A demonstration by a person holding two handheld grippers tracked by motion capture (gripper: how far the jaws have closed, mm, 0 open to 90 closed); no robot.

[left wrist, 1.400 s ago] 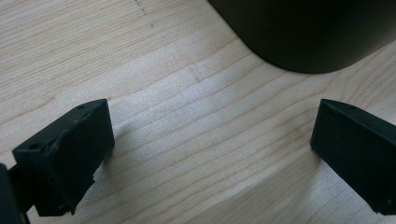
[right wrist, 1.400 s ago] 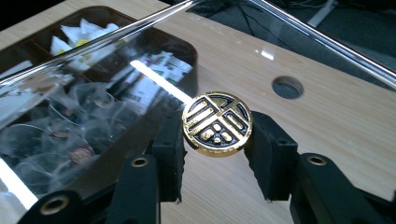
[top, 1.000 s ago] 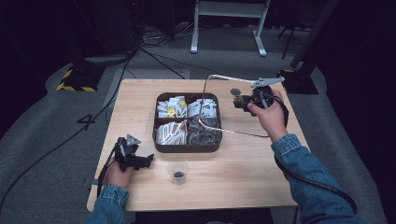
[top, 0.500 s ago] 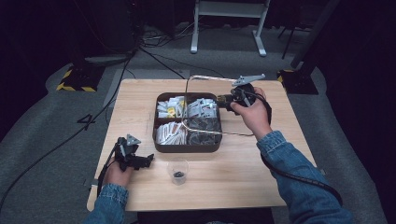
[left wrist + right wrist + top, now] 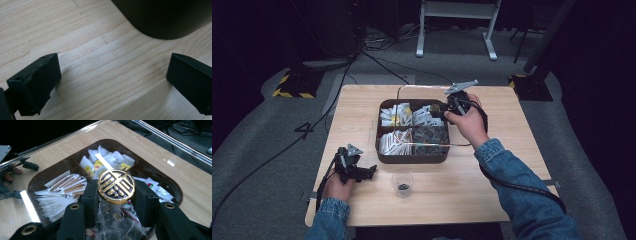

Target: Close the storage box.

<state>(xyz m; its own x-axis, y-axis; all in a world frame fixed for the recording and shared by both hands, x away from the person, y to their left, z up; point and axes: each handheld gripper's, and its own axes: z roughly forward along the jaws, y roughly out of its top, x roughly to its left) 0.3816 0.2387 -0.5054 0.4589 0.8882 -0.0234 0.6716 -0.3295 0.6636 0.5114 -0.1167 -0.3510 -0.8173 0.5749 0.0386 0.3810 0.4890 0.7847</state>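
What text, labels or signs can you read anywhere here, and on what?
Knob of the clear lid, held by the right gripper: a gold and black ornamental emblem, possibly a stylised character; I cannot read it.
Packets in the tray: yellow and red printed labels, too small and blurred to read.
Floor plate: yellow-black hazard stripes, no words.
No other legible text.

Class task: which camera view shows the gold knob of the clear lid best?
The right gripper view: the gold knob sits close up between the right gripper jaws, its pattern sharp. The high view hides it behind the hand; the left gripper view shows bare table.
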